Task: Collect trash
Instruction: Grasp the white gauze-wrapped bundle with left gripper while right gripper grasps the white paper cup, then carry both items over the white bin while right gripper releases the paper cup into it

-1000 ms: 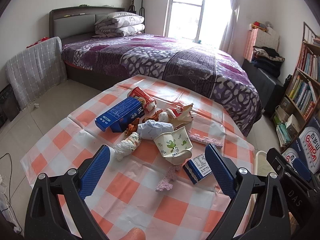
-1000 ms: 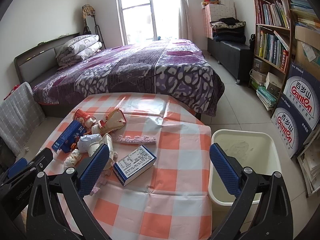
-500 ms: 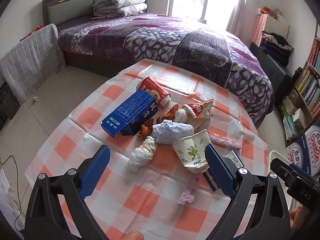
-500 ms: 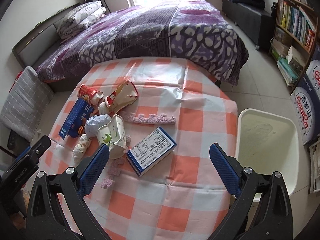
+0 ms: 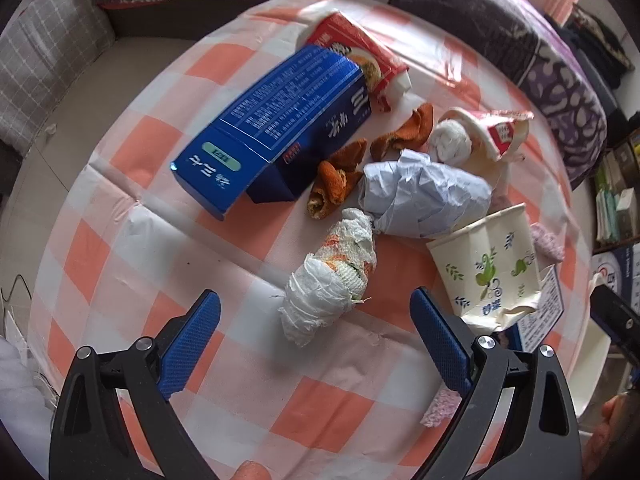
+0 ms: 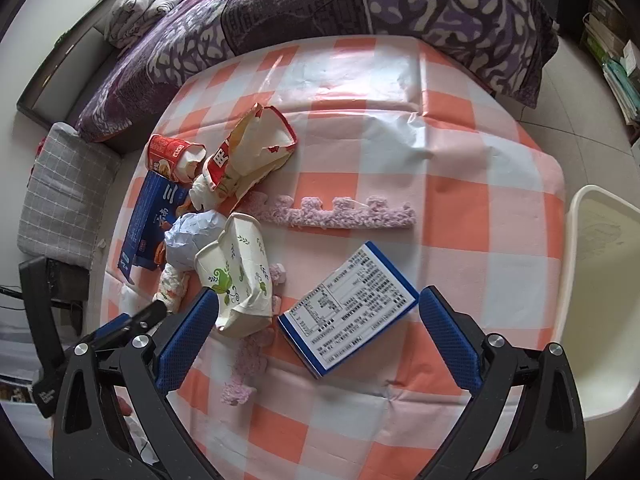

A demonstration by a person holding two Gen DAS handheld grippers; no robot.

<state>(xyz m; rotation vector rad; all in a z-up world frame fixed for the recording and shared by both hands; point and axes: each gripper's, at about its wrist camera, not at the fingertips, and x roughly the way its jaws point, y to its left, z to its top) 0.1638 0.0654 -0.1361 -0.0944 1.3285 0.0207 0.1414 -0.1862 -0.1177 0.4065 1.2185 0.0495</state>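
Trash lies on a table with an orange-checked cloth (image 5: 120, 248). My left gripper (image 5: 316, 320) is open just above a crumpled white tissue wad (image 5: 332, 276). Around the wad lie a long blue carton (image 5: 276, 128), orange peels (image 5: 336, 176), a grey paper ball (image 5: 424, 196), a crushed paper cup (image 5: 488, 264) and a red snack cup (image 5: 360, 52). My right gripper (image 6: 318, 316) is open above a small blue-edged box (image 6: 348, 308). The crushed cup (image 6: 236, 276) sits by its left finger. A white bin (image 6: 596, 292) stands right of the table.
A pink fuzzy strip (image 6: 332, 216) lies mid-table, and another piece (image 6: 244, 364) lies near the front. A torn red-and-cream carton (image 6: 252, 152) lies at the back of the pile. A purple bed (image 6: 360, 8) is behind the table. Bookshelves (image 6: 616, 52) stand at the right.
Both grippers have moved down and forward toward the table. The left has closed in on the tissue wad, the right on the small box. Both stay open.
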